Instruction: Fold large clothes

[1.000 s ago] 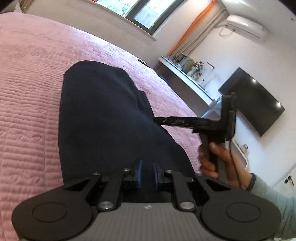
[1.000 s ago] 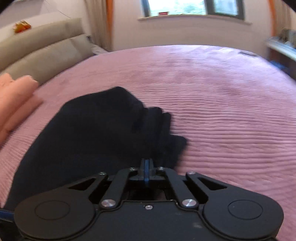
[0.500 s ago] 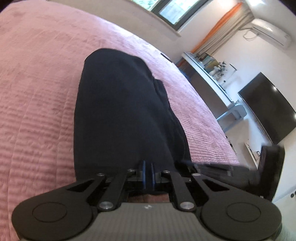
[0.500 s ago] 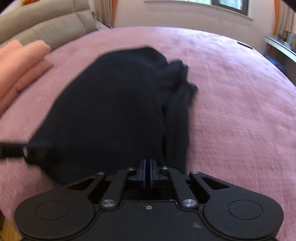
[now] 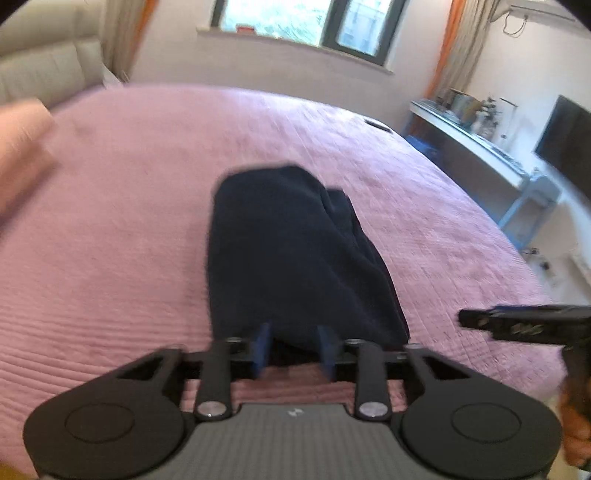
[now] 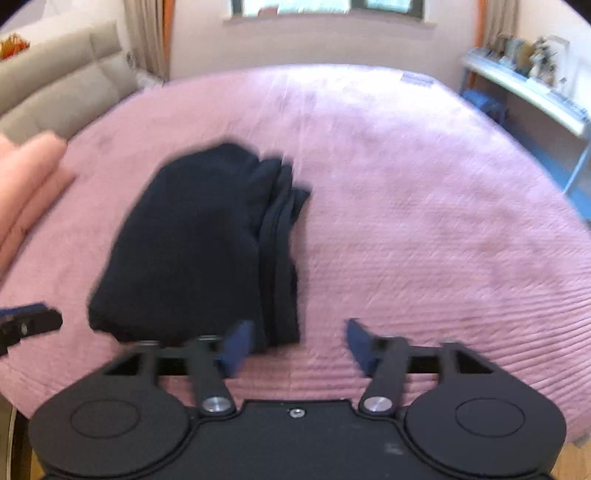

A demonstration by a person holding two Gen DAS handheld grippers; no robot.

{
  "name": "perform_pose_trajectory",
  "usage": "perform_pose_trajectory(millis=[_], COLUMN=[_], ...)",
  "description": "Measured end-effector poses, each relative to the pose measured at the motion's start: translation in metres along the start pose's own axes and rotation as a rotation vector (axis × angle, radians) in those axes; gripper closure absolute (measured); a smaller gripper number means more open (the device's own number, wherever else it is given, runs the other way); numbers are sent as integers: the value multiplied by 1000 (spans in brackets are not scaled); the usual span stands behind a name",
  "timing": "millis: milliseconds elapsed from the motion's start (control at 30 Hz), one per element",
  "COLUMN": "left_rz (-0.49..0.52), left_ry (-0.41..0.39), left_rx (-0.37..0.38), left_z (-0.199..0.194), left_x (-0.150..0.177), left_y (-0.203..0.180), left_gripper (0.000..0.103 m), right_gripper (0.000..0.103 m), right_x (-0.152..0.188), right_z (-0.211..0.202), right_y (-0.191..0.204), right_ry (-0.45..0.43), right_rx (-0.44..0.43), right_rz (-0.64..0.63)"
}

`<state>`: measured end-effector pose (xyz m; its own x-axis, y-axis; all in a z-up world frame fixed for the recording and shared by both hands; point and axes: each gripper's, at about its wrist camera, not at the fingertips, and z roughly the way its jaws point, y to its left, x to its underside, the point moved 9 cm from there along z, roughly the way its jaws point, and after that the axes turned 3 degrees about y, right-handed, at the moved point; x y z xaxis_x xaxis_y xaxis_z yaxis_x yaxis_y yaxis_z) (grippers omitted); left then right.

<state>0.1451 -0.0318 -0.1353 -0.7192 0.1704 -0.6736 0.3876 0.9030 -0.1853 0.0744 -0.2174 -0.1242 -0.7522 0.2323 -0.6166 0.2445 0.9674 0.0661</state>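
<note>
A folded dark navy garment (image 5: 288, 251) lies flat on the pink bedspread (image 5: 110, 258); it also shows in the right wrist view (image 6: 199, 243), with layered edges along its right side. My left gripper (image 5: 295, 347) is open and empty, just off the garment's near edge. My right gripper (image 6: 295, 341) is open wide and empty, near the garment's near right corner. The right gripper's tip shows at the right of the left wrist view (image 5: 517, 325); the left gripper's tip shows at the left of the right wrist view (image 6: 26, 325).
Folded peach cloth (image 6: 26, 184) lies at the bed's left. A beige headboard (image 6: 62, 81) stands behind it. A desk with clutter (image 5: 476, 136) and a dark TV screen (image 5: 565, 140) stand at the right. A window (image 5: 295, 26) is on the far wall.
Both grippers were shut on the garment's near edge; both have opened and let it go. They have drawn back, and the garment now rests folded on the bed.
</note>
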Motion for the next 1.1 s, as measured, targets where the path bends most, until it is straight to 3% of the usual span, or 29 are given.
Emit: perform_pose_trajectory(millis=[67,133,267,433,533,1100], left_rz=[6,18,18,-40,-69,-74], left_ry=[-41,-95,-164,-85,-46,54], left_rx=[-63,-112,-203,-216,-221,-217], left_z=[-26,-52,-93,-100,-92,-46], left_x=[-14,-28,-49,-45,-36,-13], left_y=[-8,-17,-26,-23,-14,0], left_gripper=[38,14,0,0,0,1], right_gripper=[25,23,22,22,22,22], right_x=[-14,-27,-40,-35,-30,-13], right_z=[-31,-60,-93,-102,-96,-65], right_y=[6,17,32,48,52,52], right_ry=[-56,-95,-102,-61,-42,53], right_rx=[-8,-10,18,12,64,73], right_rz=[3,-9,-21,-50,-83,-69])
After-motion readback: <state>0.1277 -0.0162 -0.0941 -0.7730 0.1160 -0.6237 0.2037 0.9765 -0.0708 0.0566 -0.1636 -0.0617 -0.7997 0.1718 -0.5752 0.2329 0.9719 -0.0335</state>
